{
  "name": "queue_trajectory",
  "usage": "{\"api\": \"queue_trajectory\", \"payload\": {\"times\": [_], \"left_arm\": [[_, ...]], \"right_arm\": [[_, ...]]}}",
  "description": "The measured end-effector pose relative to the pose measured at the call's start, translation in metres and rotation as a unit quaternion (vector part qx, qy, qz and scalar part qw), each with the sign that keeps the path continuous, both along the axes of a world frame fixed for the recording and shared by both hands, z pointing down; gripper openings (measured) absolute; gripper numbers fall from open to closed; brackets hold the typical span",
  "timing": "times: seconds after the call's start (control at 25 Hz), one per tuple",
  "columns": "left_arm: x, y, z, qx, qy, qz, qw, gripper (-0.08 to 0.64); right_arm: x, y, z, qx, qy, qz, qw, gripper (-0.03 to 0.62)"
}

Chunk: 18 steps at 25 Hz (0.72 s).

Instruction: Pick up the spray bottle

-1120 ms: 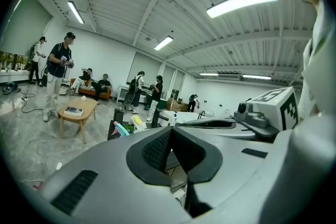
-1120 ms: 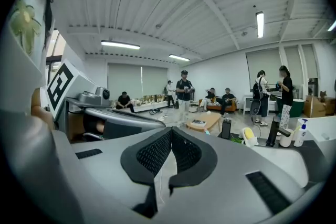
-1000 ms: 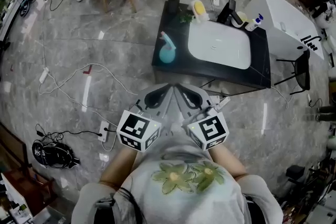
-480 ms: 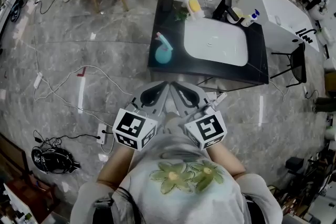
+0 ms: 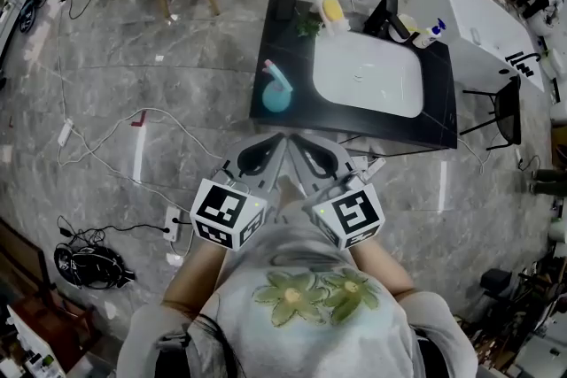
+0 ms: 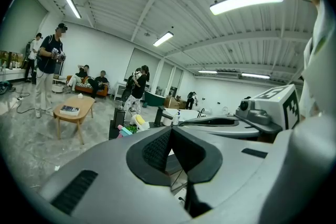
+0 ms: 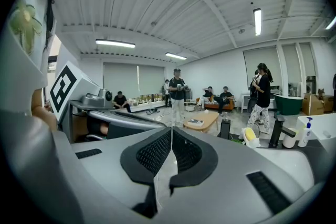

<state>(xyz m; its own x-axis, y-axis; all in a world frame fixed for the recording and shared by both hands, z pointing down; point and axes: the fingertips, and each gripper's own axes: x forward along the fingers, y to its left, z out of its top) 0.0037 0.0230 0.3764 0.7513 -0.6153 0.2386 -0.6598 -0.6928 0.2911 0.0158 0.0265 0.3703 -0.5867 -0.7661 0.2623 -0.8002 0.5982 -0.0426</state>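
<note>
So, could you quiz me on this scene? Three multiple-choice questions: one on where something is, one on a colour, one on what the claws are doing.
1. Where does the spray bottle stand?
A) on the floor
B) on the black counter, left of the white sink
C) on the wooden table

2. What colour is the spray bottle's body?
A) teal
B) red
C) black

3. How are the two claws?
A) both shut and empty
B) both wide open
C) one closed on the bottle

Answers:
1. B, since the head view shows it upright on the counter beside the basin.
2. A, since its round body is clearly teal.
3. A, since the left claw and the right claw each show their jaws together with nothing between them.
</note>
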Motion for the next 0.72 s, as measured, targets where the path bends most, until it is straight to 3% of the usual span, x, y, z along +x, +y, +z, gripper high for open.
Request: {"api": "queue_trajectory", "payload": {"times": [0.72], "left_arm": [[-0.007,-0.049,0.009,-0.014,-0.010,-0.030,0.9994,0.009]], "right_arm": [[-0.004,-0.051,0.015,-0.023,0.003,-0.028,0.999,0.025]]}}
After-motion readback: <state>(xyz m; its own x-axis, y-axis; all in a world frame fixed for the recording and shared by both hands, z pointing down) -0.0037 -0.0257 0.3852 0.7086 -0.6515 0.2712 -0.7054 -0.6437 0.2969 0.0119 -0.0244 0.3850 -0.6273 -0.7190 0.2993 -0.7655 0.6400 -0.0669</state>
